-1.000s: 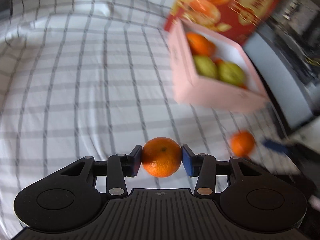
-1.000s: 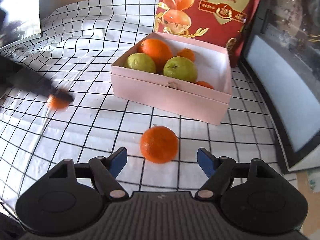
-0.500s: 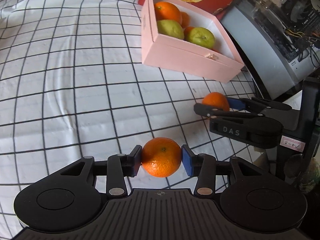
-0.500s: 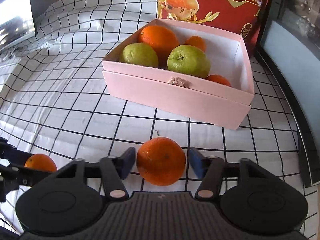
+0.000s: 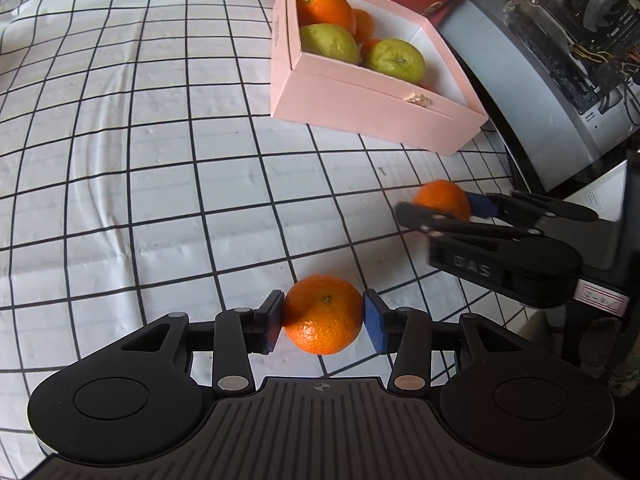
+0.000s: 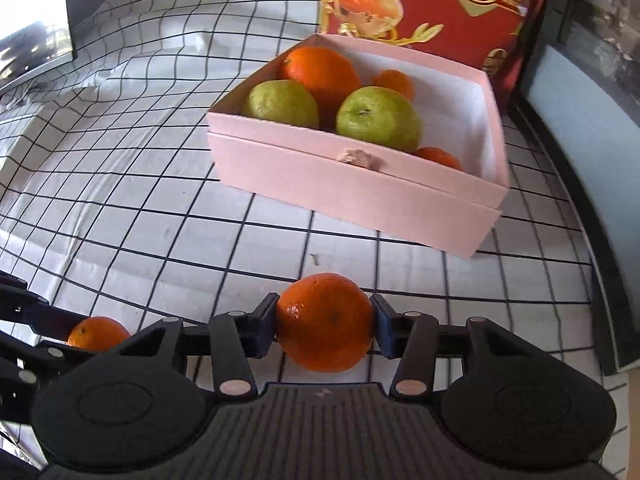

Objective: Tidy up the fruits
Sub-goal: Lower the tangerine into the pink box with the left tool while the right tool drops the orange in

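Risk-wise: left tongs (image 5: 323, 326) are clamped on one orange (image 5: 323, 314), right tongs (image 6: 324, 330) closing on another orange (image 6: 325, 322) near the tabletop's (image 5: 140, 160) front edge; either could slip carrying to the pink box (image 6: 360, 184).

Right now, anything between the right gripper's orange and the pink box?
Nothing: bare checked cloth between orange and pink box, shown in the right wrist view.
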`<state>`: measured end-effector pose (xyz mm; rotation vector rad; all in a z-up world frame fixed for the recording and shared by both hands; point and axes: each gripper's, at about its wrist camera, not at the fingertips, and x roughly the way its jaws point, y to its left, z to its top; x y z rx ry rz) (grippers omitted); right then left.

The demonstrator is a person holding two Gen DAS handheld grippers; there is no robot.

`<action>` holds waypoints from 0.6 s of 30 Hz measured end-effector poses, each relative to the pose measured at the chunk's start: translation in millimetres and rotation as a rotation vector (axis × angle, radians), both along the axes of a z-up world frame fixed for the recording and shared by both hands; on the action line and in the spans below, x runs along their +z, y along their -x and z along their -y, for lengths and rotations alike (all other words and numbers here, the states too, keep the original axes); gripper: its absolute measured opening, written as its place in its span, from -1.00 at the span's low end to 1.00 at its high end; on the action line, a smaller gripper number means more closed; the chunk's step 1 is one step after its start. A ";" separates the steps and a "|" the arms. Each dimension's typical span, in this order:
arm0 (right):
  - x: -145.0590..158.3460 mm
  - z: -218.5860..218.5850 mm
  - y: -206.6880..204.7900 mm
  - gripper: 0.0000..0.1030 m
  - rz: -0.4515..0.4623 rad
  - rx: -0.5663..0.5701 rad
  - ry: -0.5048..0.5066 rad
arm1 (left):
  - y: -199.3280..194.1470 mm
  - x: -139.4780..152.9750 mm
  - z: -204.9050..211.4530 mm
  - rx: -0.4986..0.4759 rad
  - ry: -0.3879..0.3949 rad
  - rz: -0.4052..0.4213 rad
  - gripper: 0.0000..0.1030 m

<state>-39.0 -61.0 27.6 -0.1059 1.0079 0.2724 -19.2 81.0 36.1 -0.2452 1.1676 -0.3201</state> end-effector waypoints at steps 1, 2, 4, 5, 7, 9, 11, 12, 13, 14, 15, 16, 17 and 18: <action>1.7 3.0 1.8 -0.07 0.000 -0.005 0.002 | -1.3 0.1 0.0 0.001 -0.001 -0.001 -0.07; 3.6 6.8 2.9 -0.07 -0.001 -0.010 0.002 | -2.9 0.2 -0.1 0.003 -0.002 -0.001 -0.07; 8.8 16.5 5.4 -0.07 -0.005 -0.028 -0.001 | -6.1 0.3 -0.2 0.009 -0.004 -0.003 -0.07; 11.5 21.6 6.5 -0.07 -0.006 -0.039 -0.003 | -7.9 0.8 0.1 0.012 -0.005 -0.004 -0.07; 17.8 33.2 8.3 -0.07 -0.007 -0.067 -0.007 | -12.1 3.9 1.0 0.015 -0.001 0.000 -0.07; 26.7 44.8 10.2 -0.07 -0.001 -0.094 -0.014 | -18.2 12.8 2.5 0.020 0.010 0.022 -0.07; 38.8 54.9 13.0 -0.07 0.023 -0.115 -0.017 | -28.9 30.0 4.6 0.023 0.026 0.068 -0.07; 46.0 58.9 15.0 -0.07 0.040 -0.122 -0.019 | -36.0 40.8 7.2 0.020 0.031 0.096 -0.07; 54.5 63.0 17.0 -0.07 0.060 -0.127 -0.024 | -44.6 53.3 9.5 0.014 0.033 0.134 -0.07; 63.9 66.7 18.4 -0.07 0.081 -0.128 -0.033 | -53.6 66.4 12.0 0.015 0.031 0.175 -0.07; 73.0 70.1 19.1 -0.07 0.104 -0.124 -0.042 | -61.7 77.9 14.3 0.019 0.029 0.210 -0.07; 83.1 72.3 19.0 -0.07 0.132 -0.118 -0.046 | -71.6 90.6 17.0 0.025 0.029 0.246 -0.07; 92.6 74.5 18.1 -0.07 0.158 -0.114 -0.046 | -81.8 102.6 20.9 0.031 0.033 0.277 -0.07; 103.0 75.9 16.0 -0.07 0.184 -0.114 -0.046 | -92.6 114.5 24.5 0.035 0.039 0.306 -0.07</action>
